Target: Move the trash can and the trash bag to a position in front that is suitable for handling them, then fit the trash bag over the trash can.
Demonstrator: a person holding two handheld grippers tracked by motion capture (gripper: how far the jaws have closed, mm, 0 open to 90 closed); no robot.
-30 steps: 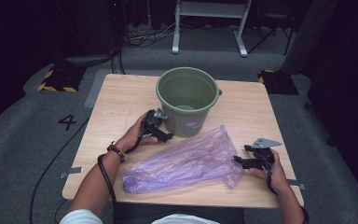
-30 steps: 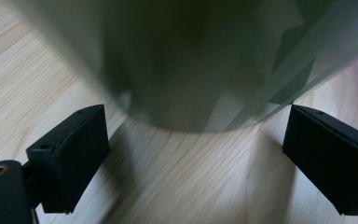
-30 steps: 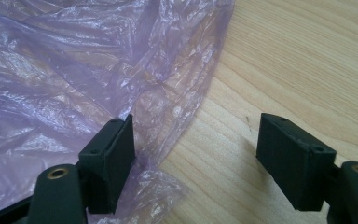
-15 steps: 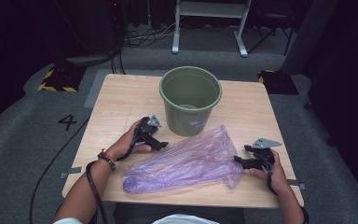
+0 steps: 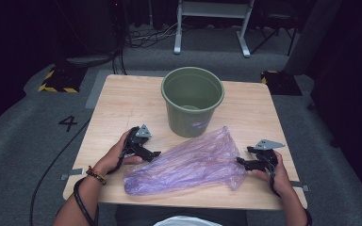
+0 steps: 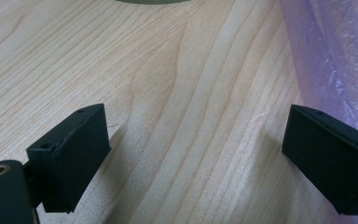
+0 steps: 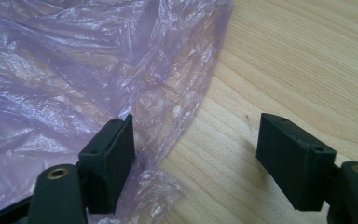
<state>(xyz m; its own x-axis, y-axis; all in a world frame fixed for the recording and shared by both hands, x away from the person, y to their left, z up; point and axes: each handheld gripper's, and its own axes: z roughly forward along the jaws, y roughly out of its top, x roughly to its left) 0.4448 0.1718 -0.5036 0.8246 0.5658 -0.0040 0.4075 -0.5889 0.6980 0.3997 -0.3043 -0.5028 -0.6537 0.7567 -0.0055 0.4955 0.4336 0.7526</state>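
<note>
We rest both claws wide open and empty, left claw (image 5: 154, 154) and right claw (image 5: 241, 161), flanking the purple bag (image 5: 188, 162) lying flat on the desk (image 5: 118, 108) before the bucket (image 5: 192, 101), ready to pinch its edges.

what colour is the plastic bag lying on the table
The plastic bag is translucent pale purple; the right gripper view shows it best.

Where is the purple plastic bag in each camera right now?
High view: purple plastic bag lies across the table's near half, in front of the green bucket.
Left gripper view: along the right edge.
Right gripper view: upper left, under the left finger.
Shared landmark: the light wooden table.
</note>
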